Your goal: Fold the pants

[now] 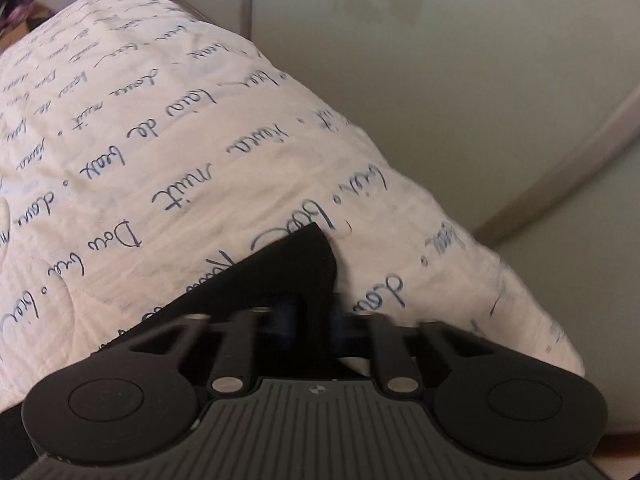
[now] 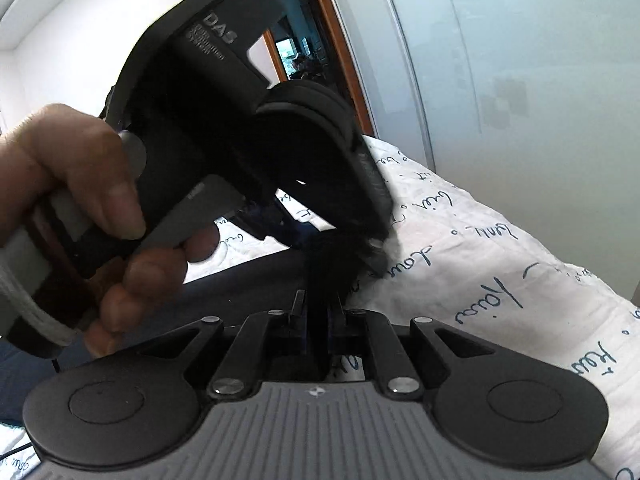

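Bedding: white quilted cotton bedspread (image 1: 168, 152) printed with dark blue cursive script, covering the whole bed and falling away at its right edge toward pale, smooth cupboard doors (image 1: 440, 60) beside the bed; in the right wrist view the same bedspread (image 2: 500, 272) runs alongside those pale doors (image 2: 520, 80). Garment: black fabric pants (image 1: 288, 276), lying on the bedspread near its right edge, one squared corner raised forward of the left gripper; in the right wrist view a bunched black fold of the pants (image 2: 336, 264) rises between the two tools. Left gripper (image 1: 312, 320): black two-finger tool, fingers drawn together with the black cloth pinched between them; seen from the other camera as a black body lettered "DAS" (image 2: 340, 236), tilted nose-down onto the cloth. Right gripper (image 2: 320, 320): matching black tool, fingers close together and clamped on the same bunched fold. Left hand (image 2: 80, 184): bare, wrapped around the left gripper's handle, fingers curled under the trigger.
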Action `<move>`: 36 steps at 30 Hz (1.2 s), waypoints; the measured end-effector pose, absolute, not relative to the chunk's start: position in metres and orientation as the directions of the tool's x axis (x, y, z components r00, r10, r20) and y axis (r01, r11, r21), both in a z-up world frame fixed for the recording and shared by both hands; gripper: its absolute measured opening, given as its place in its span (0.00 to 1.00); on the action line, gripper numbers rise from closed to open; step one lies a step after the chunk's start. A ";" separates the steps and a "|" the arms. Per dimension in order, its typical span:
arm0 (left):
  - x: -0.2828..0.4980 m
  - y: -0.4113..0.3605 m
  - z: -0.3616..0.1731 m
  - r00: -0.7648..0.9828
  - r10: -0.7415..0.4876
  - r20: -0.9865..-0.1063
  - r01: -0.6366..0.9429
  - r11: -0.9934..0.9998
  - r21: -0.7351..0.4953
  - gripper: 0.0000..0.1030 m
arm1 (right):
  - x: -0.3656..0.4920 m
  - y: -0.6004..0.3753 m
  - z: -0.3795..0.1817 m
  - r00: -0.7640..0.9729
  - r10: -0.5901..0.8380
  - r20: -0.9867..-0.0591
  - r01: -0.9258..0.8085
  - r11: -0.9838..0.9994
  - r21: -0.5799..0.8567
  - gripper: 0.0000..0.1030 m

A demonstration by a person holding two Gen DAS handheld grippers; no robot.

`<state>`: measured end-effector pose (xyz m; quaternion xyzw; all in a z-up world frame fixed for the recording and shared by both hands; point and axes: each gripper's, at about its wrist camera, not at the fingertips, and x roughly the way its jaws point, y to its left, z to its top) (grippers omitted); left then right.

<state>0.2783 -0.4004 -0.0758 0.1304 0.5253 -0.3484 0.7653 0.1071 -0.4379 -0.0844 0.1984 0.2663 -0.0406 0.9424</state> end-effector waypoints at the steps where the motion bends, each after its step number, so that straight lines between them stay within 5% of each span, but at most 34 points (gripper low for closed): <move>1: 0.280 -0.396 -0.075 0.211 -0.408 -0.888 0.661 0.729 -0.177 0.06 | 0.106 -0.438 -0.085 0.854 0.027 -0.520 0.186 0.917 0.353 0.08; 7: 0.284 -0.348 -0.060 0.252 -0.488 -0.836 0.551 0.782 -0.290 0.06 | 0.105 -0.433 -0.076 0.857 0.042 -0.514 0.157 0.928 0.338 0.08; 13: 0.279 -0.246 -0.024 0.351 -0.539 -0.766 0.404 0.825 -0.395 0.06 | 0.106 -0.397 -0.051 0.864 0.201 -0.461 -0.007 0.922 0.388 0.09; 23: 0.267 -0.043 -0.058 0.446 -0.418 -0.791 -0.030 0.877 -0.480 0.06 | 0.139 -0.267 -0.054 0.673 0.526 -0.519 -0.320 0.840 0.437 0.09; 36: 0.249 0.088 -0.074 0.531 -0.417 -0.738 -0.135 0.818 -0.559 0.07 | 0.139 -0.163 -0.041 0.564 0.565 -0.602 -0.463 0.820 0.336 0.09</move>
